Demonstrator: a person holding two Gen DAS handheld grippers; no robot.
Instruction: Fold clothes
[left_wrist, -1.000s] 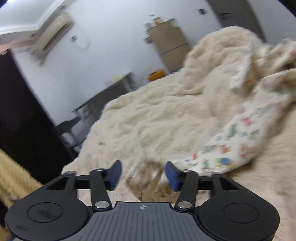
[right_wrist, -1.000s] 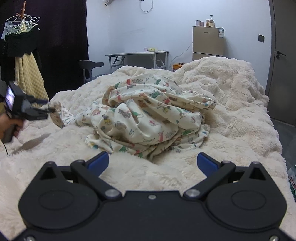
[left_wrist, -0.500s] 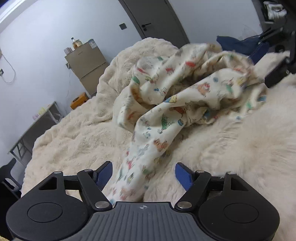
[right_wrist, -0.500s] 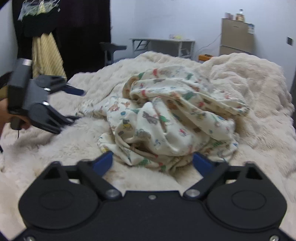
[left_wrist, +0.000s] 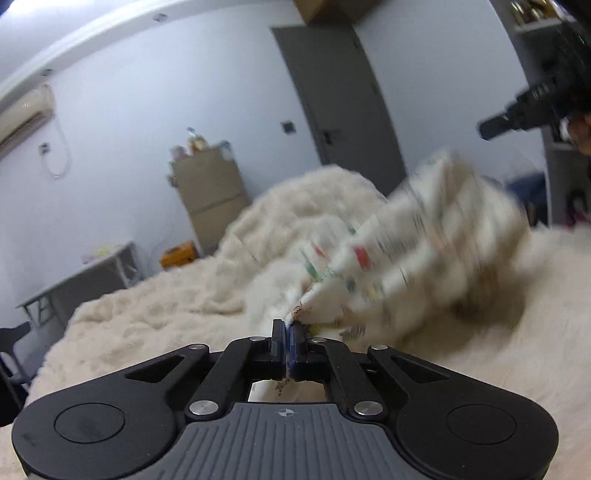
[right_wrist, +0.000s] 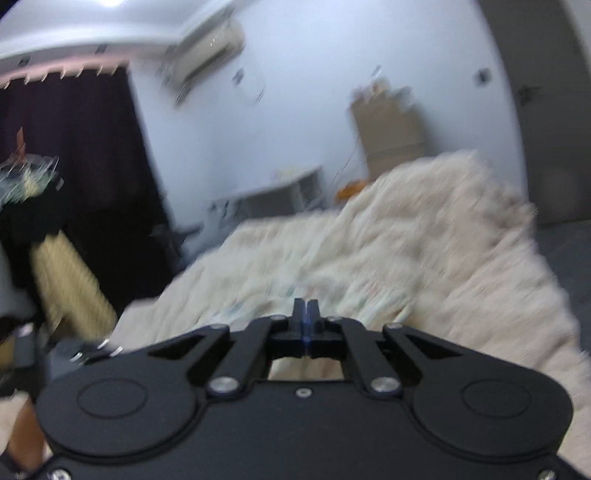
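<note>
A cream printed garment (left_wrist: 417, 258) with small coloured figures is lifted off the fluffy bed, blurred by motion. My left gripper (left_wrist: 287, 328) is shut on its edge, the cloth pinched between the blue pads. My right gripper (right_wrist: 306, 306) is shut; pale printed cloth (right_wrist: 280, 291) lies just beyond its tips, too blurred to tell whether it is pinched. The right gripper also shows in the left wrist view (left_wrist: 517, 118), high at the upper right.
A fluffy cream blanket (left_wrist: 147, 317) covers the bed. A tan cabinet (left_wrist: 207, 199), grey table (left_wrist: 74, 280) and grey door (left_wrist: 343, 110) stand behind. Dark curtain (right_wrist: 74, 166) and hanging clothes (right_wrist: 62, 280) at left.
Both grippers went from open to shut. The left one closed on the garment's edge and the garment rose off the bed. Both cameras swung upward.
</note>
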